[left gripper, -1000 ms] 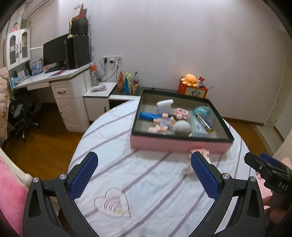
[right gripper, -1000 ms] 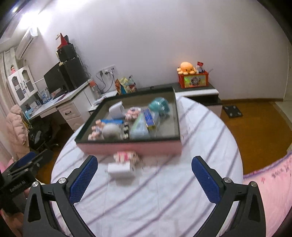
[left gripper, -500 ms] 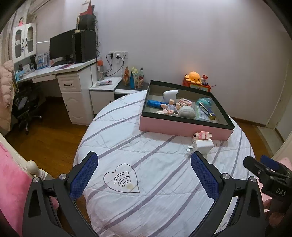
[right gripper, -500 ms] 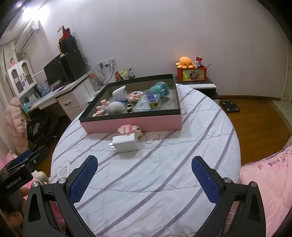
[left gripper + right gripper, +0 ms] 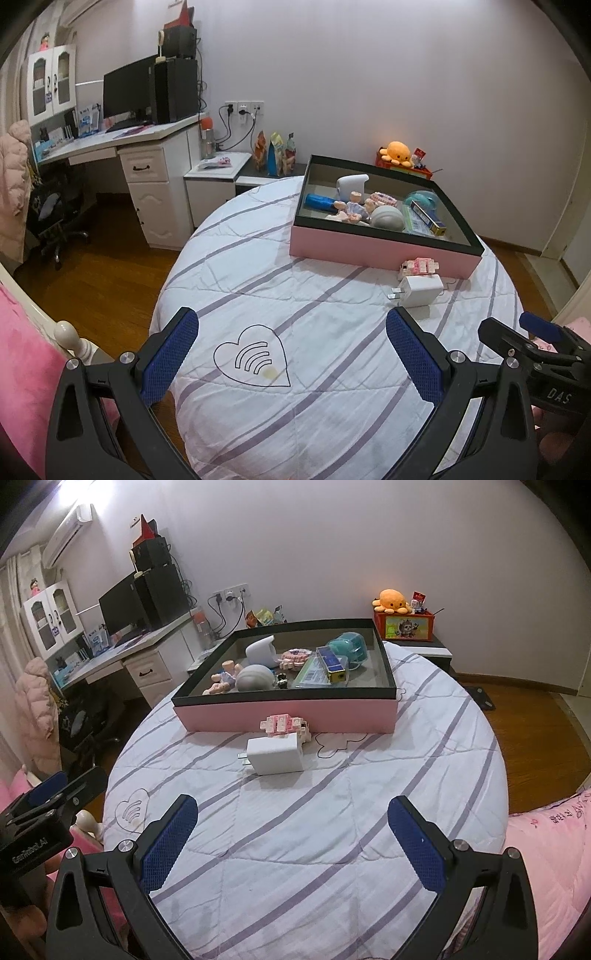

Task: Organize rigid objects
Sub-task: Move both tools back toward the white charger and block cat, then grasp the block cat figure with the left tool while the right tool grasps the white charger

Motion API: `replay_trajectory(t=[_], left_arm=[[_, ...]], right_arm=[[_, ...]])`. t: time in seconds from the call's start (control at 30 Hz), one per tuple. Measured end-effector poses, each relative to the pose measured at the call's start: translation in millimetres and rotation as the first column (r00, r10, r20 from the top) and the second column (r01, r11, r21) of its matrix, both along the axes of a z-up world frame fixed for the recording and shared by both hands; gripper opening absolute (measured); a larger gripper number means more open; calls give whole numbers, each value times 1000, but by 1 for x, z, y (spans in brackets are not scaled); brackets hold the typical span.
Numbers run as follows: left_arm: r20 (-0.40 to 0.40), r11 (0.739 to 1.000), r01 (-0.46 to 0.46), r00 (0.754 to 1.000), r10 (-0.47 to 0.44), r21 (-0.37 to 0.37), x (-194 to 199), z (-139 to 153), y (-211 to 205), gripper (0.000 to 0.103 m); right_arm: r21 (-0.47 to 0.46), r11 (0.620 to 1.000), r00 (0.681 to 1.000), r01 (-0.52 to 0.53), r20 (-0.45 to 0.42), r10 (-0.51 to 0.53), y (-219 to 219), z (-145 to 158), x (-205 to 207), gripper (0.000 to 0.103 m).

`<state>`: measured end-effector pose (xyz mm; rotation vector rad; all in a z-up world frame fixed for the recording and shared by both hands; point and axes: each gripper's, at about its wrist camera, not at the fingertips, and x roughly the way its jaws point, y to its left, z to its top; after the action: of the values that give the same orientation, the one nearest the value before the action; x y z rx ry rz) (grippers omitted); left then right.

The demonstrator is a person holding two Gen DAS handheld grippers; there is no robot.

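A pink box with a black rim (image 5: 380, 251) (image 5: 284, 714) stands on the far side of a round table and holds several small items. Just in front of it lie a pink block toy (image 5: 419, 266) (image 5: 282, 724) and a white charger plug (image 5: 421, 290) (image 5: 275, 757), touching each other. My left gripper (image 5: 291, 354) hangs open and empty over the table's near side, short of both. My right gripper (image 5: 293, 836) is also open and empty, nearer the charger. Each gripper shows at the edge of the other's view.
The table's striped white cloth (image 5: 295, 332) carries a heart print (image 5: 253, 356). A white desk with a monitor (image 5: 129, 92) stands left. A low cabinet with an orange plush (image 5: 391, 600) is behind the box. Pink bedding (image 5: 546, 849) borders the table on the right.
Both grippers have pulled back from the box and risen, so the whole table now shows. The charger and block toy lie where they were. Both stay open.
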<state>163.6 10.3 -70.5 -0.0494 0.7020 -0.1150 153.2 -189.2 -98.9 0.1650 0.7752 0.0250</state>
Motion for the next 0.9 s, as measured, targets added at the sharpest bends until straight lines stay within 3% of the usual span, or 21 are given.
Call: replay_trajectory(t=[0.43, 0.77, 0.87, 0.9], left_arm=[[-30, 1000, -12, 999, 12, 10, 19, -16, -1, 103], [-75, 999, -28, 997, 29, 15, 44, -36, 6, 103], [-84, 999, -25, 996, 27, 20, 51, -39, 5, 103], [-86, 1000, -23, 996, 24, 21, 53, -40, 4, 103]], right_arm=[[-12, 1000, 998, -20, -53, 20, 6, -24, 39, 103], [-17, 999, 991, -48, -123, 46, 21, -59, 94, 103], [-16, 999, 991, -50, -126, 48, 23, -68, 101, 93], [-20, 998, 992, -52, -119, 49, 22, -68, 102, 85]])
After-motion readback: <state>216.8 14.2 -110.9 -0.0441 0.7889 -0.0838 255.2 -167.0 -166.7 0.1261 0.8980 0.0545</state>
